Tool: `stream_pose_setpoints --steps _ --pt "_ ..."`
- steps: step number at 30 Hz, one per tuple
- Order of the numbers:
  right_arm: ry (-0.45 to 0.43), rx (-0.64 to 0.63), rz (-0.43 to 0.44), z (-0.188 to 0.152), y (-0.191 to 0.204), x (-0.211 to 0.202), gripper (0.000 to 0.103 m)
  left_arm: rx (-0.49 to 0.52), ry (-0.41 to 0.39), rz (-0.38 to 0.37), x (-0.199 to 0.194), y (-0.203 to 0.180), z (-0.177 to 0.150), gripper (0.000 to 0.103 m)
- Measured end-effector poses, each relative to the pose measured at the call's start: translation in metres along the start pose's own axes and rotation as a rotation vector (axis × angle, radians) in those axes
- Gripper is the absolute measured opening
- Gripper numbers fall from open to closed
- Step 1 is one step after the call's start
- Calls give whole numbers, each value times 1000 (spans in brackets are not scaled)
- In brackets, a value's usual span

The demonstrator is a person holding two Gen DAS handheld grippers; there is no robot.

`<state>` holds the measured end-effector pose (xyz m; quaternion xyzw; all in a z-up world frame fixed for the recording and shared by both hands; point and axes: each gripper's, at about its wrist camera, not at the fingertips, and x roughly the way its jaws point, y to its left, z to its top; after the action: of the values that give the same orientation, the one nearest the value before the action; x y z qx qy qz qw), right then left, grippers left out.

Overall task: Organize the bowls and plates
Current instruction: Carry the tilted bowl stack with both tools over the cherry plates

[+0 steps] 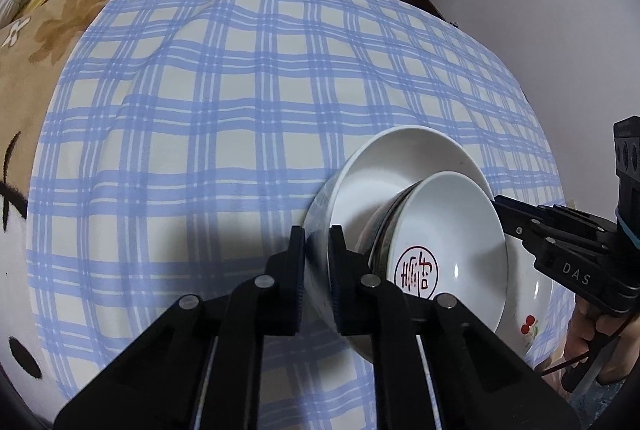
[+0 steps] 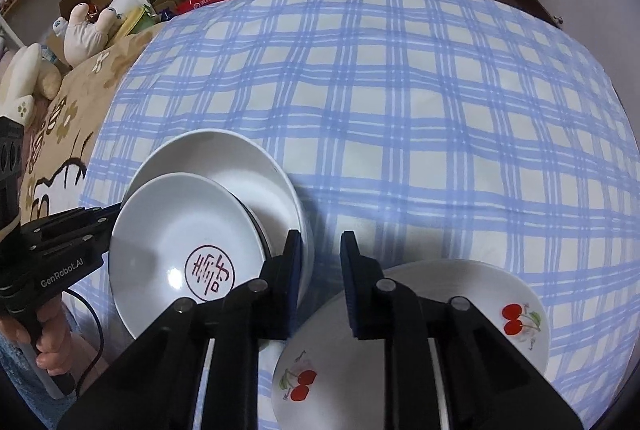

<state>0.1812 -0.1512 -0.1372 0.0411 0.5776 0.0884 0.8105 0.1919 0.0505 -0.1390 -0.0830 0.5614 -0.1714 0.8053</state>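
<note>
Two bowls (image 2: 208, 213) nested | tongs marked "DAS" (image 1: 576, 272), "GenRobot.AI" (image 2: 62, 274)

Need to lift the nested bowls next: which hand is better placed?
Left. The left gripper is shut on the large bowl's rim; the right gripper stands open beside it, pressing nothing.

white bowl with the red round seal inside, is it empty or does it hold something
Empty: the white bowl with the red round seal shows a bare glossy inside, its seal unobstructed.

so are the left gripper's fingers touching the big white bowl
Touching. The left wrist view shows the fingers of the left gripper shut on the rim of the big white bowl, one pressed on each side of its wall.
</note>
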Motion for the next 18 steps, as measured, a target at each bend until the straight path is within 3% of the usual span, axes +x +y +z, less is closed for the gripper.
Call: stream_pose_setpoints --steps 11,18 --pt "106 1 -14 8 -1 16 21 -29 13 -30 1 2 1 11" --pt "92 25 6 6 1 21 14 -36 11 -38 1 9 3 12"
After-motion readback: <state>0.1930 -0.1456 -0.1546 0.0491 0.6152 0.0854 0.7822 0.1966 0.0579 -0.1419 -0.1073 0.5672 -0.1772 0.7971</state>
